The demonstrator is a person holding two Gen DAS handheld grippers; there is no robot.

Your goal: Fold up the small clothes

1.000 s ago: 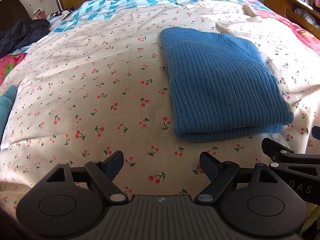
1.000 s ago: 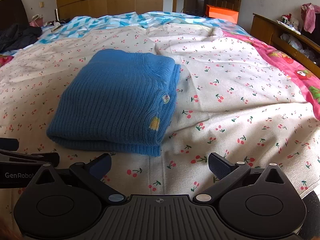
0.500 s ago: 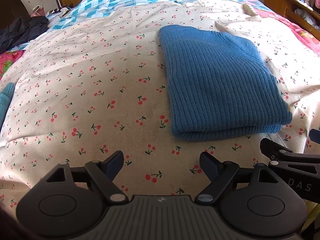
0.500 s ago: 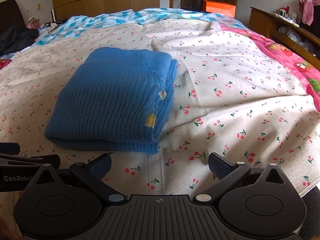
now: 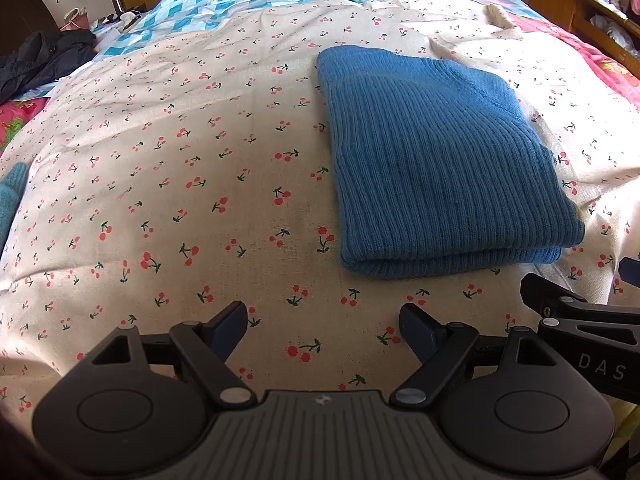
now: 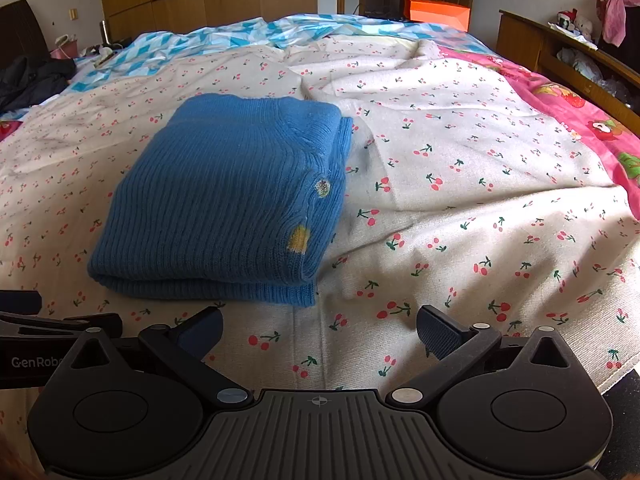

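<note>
A blue ribbed knit sweater (image 5: 436, 160) lies folded into a flat rectangle on the cherry-print bedsheet (image 5: 180, 184). It also shows in the right wrist view (image 6: 224, 204), with two small patches on its right edge. My left gripper (image 5: 322, 326) is open and empty, low over the sheet just short of the sweater's near-left corner. My right gripper (image 6: 318, 332) is open and empty, just short of the sweater's near-right corner. Each gripper's body shows at the edge of the other's view.
A teal knit item (image 5: 10, 196) lies at the bed's left edge. Dark clothes (image 5: 44, 60) are piled at the far left. A blue patterned quilt (image 6: 248, 36) covers the far end, a pink sheet (image 6: 576, 112) the right side. A wooden shelf unit (image 6: 568, 52) stands to the right.
Both grippers have drawn back slightly and tilted, so the sweater sits a little farther off in both views. The sweater has not moved. Both grippers stay open.
</note>
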